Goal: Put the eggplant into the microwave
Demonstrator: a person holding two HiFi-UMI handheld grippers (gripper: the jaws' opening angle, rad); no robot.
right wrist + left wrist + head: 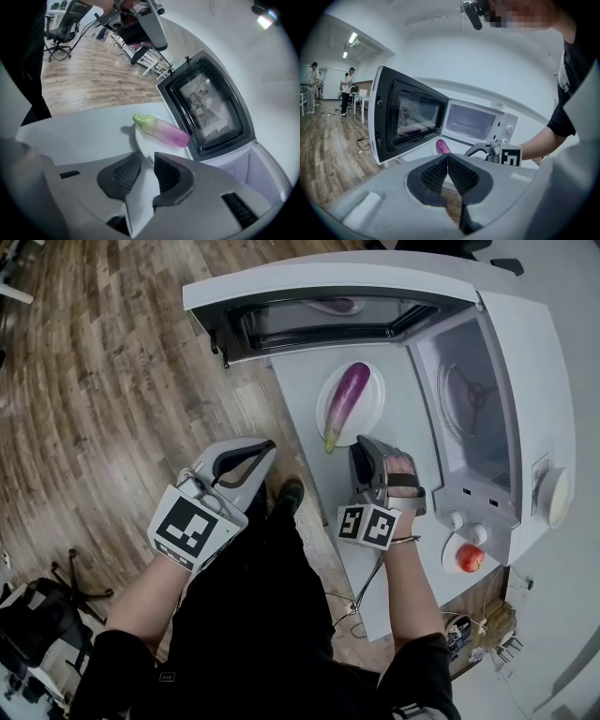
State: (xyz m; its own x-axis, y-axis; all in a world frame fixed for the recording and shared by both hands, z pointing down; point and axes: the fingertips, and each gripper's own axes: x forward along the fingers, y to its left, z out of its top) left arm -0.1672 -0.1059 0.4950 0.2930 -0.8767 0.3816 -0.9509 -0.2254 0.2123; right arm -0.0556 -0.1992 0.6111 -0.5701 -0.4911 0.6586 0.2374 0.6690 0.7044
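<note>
1. Eggplant is lying on a white plate before the open microwave.
2. Right gripper is hovering near it, jaws parted and empty, likely readying a grasp.
3. Left gripper is idling aside, jaws together, empty.

A white round plate is set on the pale grey tabletop, w/ a small red round fruit placed toward the table's lower right in the head view. Brown wood-plank flooring is seen at left; a black office chair w/ star base is parked on it. Thin black cables are seen below the table edge. In the left gripper view, 2 standing people are seen far back, under lit ceiling strip lights
</note>
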